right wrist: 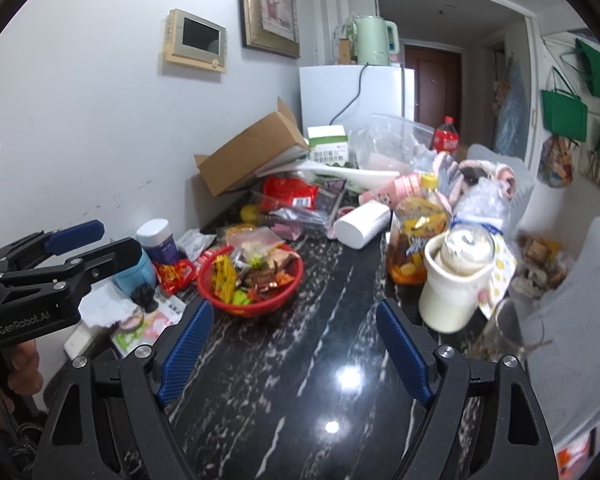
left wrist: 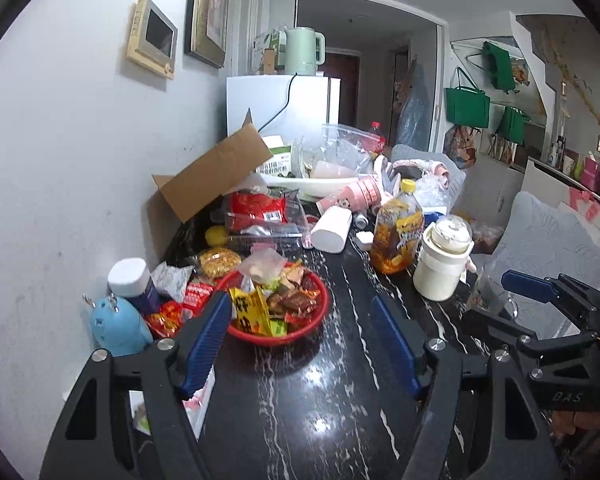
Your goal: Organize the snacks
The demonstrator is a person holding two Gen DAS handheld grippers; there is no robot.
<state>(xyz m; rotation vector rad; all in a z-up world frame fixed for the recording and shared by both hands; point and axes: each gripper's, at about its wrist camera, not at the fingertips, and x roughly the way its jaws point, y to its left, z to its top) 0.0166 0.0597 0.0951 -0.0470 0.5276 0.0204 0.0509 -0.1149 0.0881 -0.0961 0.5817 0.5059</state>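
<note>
A red basket (left wrist: 314, 326) piled with wrapped snacks sits on the black marble table (left wrist: 300, 400); it also shows in the right wrist view (right wrist: 288, 294). A yellow snack packet (left wrist: 252, 310) stands at its front edge. More loose red packets (left wrist: 188, 300) lie to its left. My left gripper (left wrist: 300, 308) is open and empty, just in front of the basket. My right gripper (right wrist: 296, 316) is open and empty, a little nearer than the basket. The right gripper also shows at the right edge of the left wrist view (left wrist: 548, 292).
A blue figurine (left wrist: 116, 320) and a white-capped jar (left wrist: 134, 280) stand left of the basket. A tea bottle (left wrist: 396, 232), a cream jar (left wrist: 442, 264) and a glass mug (right wrist: 516, 332) stand on the right. A cardboard box (left wrist: 216, 172), bags and cups crowd the far end.
</note>
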